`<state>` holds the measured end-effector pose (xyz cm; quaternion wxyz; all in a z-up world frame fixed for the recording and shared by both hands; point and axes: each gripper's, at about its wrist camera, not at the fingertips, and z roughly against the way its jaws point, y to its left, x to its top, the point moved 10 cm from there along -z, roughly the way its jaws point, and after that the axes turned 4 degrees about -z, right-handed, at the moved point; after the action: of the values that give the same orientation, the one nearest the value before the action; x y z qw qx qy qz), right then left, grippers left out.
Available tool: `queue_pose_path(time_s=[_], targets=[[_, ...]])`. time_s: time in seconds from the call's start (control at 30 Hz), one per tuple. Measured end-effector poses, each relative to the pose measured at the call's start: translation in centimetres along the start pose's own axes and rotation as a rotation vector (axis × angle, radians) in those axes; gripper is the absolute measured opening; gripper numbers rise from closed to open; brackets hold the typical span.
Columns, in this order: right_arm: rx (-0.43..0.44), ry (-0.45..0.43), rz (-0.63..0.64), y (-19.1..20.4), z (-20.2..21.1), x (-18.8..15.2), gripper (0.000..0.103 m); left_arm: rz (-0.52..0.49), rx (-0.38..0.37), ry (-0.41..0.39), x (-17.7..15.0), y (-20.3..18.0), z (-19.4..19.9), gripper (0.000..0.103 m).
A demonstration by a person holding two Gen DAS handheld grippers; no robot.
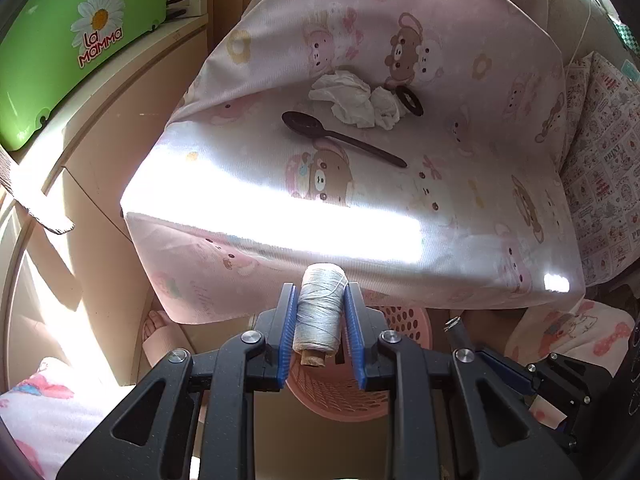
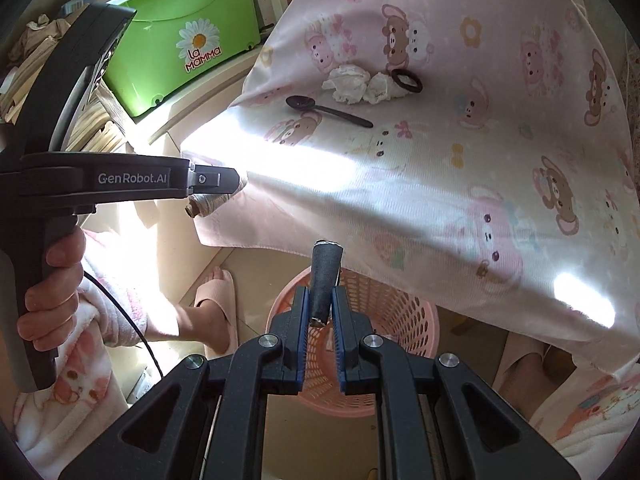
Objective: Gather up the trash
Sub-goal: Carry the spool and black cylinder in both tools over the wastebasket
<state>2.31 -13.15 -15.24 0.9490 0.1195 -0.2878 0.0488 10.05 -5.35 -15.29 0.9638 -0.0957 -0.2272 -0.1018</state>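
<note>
Both grippers, left (image 1: 320,312) and right (image 2: 320,300), clamp a pale thread spool (image 1: 319,312) and a dark spool (image 2: 325,284) above your pink perforated plastic basket (image 2: 392,300), while crumpled white tissues (image 1: 352,98) wait on the table.

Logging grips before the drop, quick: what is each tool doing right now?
Left tool: closed on the white thread spool, above the pink basket.
Right tool: closed on the dark thread spool, also above the basket.

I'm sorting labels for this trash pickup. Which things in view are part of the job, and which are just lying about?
Part of the job:
- white thread spool in left gripper
- dark thread spool in right gripper
- pink basket
- crumpled tissues
- likely the black spoon and black ring

Lying about:
- green tub
- bear-print cloth
</note>
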Motion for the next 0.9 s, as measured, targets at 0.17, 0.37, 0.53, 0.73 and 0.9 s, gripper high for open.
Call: queue_pose_path(time_s=[0.17, 0.37, 0.53, 0.73, 0.9], targets=[[-0.036, 0.031, 0.014, -0.3, -1.6, -1.0, 0.012, -0.027, 0.037, 0.034, -1.0, -0.4, -1.5, 0.023], [-0.039, 0.092, -0.007, -1.0, -3.7, -2.4, 0.012, -0.041, 0.067, 0.087, -2.2, -0.5, -3.6, 0.023], [-0.049, 0.132, -0.009, -1.4, -4.8, -3.1, 0.012, -0.064, 0.087, 0.119, -3.1, -0.6, -4.7, 0.023], [-0.071, 0.172, -0.054, -2.8, -6.7, -3.9, 0.013, -0.077, 0.101, 0.136, -3.6, -0.9, -6.0, 0.023], [-0.095, 0.2, -0.075, -3.8, -8.1, -4.7, 0.013, -0.094, 0.097, 0.152, -3.8, -1.5, -7.4, 0.023]])
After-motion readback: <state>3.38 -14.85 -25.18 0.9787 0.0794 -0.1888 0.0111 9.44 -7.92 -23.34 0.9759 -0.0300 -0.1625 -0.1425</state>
